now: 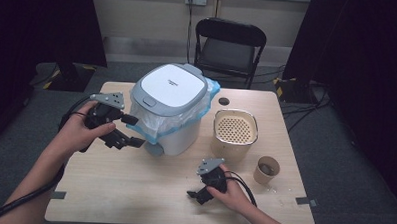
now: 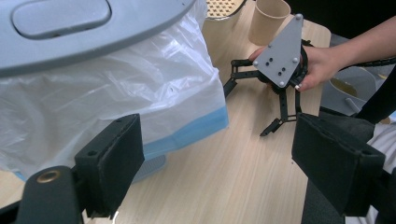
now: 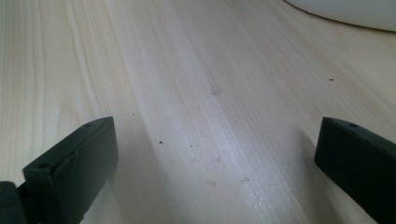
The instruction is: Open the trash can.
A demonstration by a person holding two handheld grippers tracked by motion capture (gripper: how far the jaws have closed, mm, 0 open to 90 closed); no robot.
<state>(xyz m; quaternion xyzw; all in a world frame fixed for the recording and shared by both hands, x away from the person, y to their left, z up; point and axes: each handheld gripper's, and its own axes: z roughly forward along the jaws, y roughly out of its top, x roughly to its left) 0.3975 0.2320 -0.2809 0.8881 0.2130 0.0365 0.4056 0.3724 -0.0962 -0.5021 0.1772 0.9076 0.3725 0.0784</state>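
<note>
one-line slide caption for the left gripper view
Left tool's open black jaws face a grey-lidded white bin lined with a clear plastic bag on the wooden table.

My left gripper (image 1: 127,134): black, grey three-cornered plate, black cable | my right gripper (image 1: 197,194): same plate with dark screw holes, looped cable | pads: black blocks (image 2: 112,161)
</note>
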